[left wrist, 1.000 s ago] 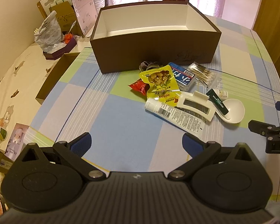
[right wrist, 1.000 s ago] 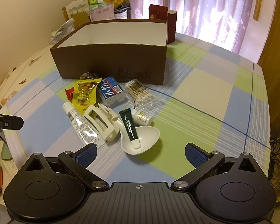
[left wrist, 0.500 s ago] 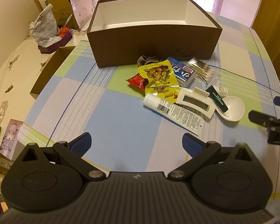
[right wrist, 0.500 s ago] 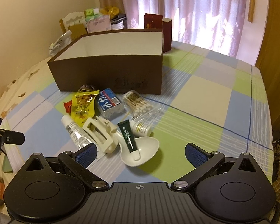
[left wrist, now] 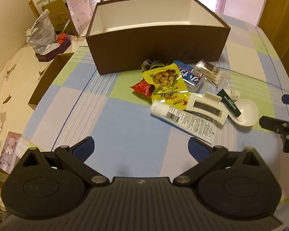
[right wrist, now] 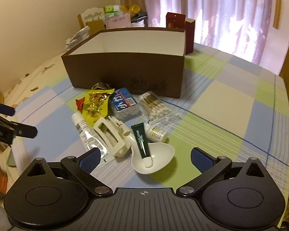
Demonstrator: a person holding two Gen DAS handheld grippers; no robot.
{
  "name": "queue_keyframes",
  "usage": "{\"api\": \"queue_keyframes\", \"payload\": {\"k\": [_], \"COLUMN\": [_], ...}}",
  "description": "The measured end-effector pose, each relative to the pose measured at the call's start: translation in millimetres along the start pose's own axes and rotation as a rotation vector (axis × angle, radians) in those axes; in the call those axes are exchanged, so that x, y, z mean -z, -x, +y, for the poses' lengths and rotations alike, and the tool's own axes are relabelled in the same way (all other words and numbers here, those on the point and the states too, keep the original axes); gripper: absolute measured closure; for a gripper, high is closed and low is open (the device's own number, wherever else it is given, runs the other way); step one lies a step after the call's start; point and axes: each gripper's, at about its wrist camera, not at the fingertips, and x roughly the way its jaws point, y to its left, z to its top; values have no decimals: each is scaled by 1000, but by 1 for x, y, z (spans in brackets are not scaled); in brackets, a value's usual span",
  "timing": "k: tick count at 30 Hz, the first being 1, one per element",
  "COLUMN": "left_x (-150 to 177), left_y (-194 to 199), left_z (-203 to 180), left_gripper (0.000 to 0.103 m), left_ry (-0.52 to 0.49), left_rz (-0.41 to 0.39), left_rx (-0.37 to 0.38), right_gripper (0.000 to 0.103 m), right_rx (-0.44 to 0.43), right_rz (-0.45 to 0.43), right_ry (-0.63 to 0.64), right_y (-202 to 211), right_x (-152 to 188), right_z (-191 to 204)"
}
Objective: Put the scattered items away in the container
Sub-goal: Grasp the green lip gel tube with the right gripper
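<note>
My left tool (left wrist: 141,146) hangs released above the checked desk (left wrist: 106,119). Centre: brown box (left wrist: 158,46), its visible interior bare; scattered items, white tube (left wrist: 183,118) to spoon (right wrist: 154,158), lie before it. My right tool (right wrist: 145,155) likewise released.

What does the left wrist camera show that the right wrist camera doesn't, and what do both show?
Only the left wrist view shows the box lid beside the table and the plastic bag on a purple case. Only the right wrist view shows the curtains. Both show the empty brown box, yellow snack packet, white spoon and green tube.
</note>
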Motion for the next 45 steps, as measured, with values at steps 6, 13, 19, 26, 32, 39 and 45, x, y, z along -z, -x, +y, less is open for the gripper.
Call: {"api": "queue_keyframes", "payload": {"k": [6,13,19,26,32,39,45], "left_x": [-2,-4,-7,-15,-19,-19,-17], "left_y": [-14,-29,-42,-54,-60,-64,-67], "left_z": [5,13,16,18,17,14,10], "left_gripper": [1,1,4,4,4,5,5], "left_ry": [10,19,11,-1,-10,-19,-24], "left_rz": [33,42,35,43,47,48,52], "left_rx": [27,47,56,83,100,112,119], "right_gripper": [32,75,75,75,75,80,84], "right_rx": [-29,-96,-111,-130,-131,-124,-114], "right_rz": [22,82,100,149,173,177,165], "right_ry": [6,27,54,82,95,123,123], "right_y": [-12,-35,-54,-76,-89,-96,-95], "right_x": [-1,-4,-8,-10,-9,-7,-6], "right_z": [-12,-21,-23,-22,-22,-19,-20]}}
